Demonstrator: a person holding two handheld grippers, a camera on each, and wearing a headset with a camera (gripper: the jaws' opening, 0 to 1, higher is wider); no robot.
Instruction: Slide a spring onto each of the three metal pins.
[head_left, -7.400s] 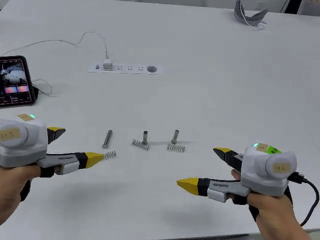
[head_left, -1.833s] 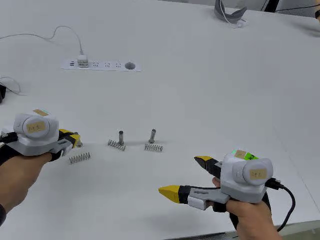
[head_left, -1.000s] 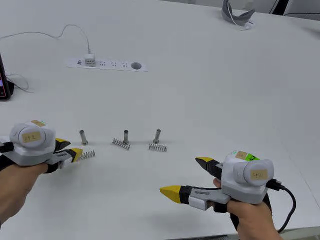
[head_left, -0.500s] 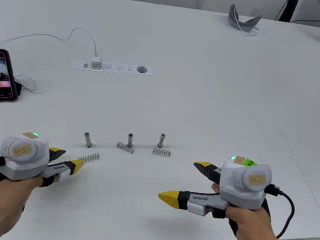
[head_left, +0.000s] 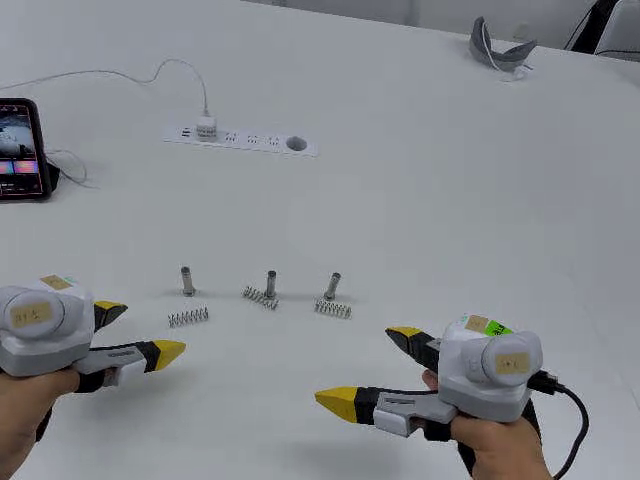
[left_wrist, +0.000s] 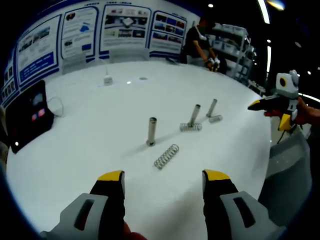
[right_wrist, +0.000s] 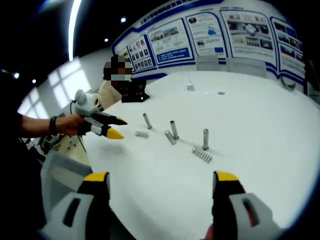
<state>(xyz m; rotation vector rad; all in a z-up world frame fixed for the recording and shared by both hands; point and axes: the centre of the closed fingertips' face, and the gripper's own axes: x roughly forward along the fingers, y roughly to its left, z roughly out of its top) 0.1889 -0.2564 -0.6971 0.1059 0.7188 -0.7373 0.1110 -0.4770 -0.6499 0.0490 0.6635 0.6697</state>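
Observation:
Three short metal pins stand upright in a row on the white table: left pin (head_left: 187, 280) (left_wrist: 152, 131) (right_wrist: 147, 120), middle pin (head_left: 271, 283) (left_wrist: 194, 115) (right_wrist: 174, 129), right pin (head_left: 332, 286) (left_wrist: 212, 107) (right_wrist: 205, 139). A loose spring lies in front of each: left spring (head_left: 188, 317) (left_wrist: 166, 156) (right_wrist: 141, 134), middle spring (head_left: 260, 297) (left_wrist: 190, 127) (right_wrist: 169, 137), right spring (head_left: 333, 309) (left_wrist: 215, 119) (right_wrist: 202, 154). My left gripper (head_left: 136, 332) (left_wrist: 162, 179) is open and empty, just left of the left spring. My right gripper (head_left: 368, 370) (right_wrist: 161, 180) is open and empty, below the right pin.
A white power strip (head_left: 240, 140) with a plugged-in charger and cable lies at the back. A phone on a stand (head_left: 20, 150) sits at the far left. A grey object (head_left: 498, 45) rests at the far right back.
The left pin, lying on its side 7.4 s ago, now stands upright. My left gripper has let it go, opened and pulled back toward me. My right gripper has barely moved.

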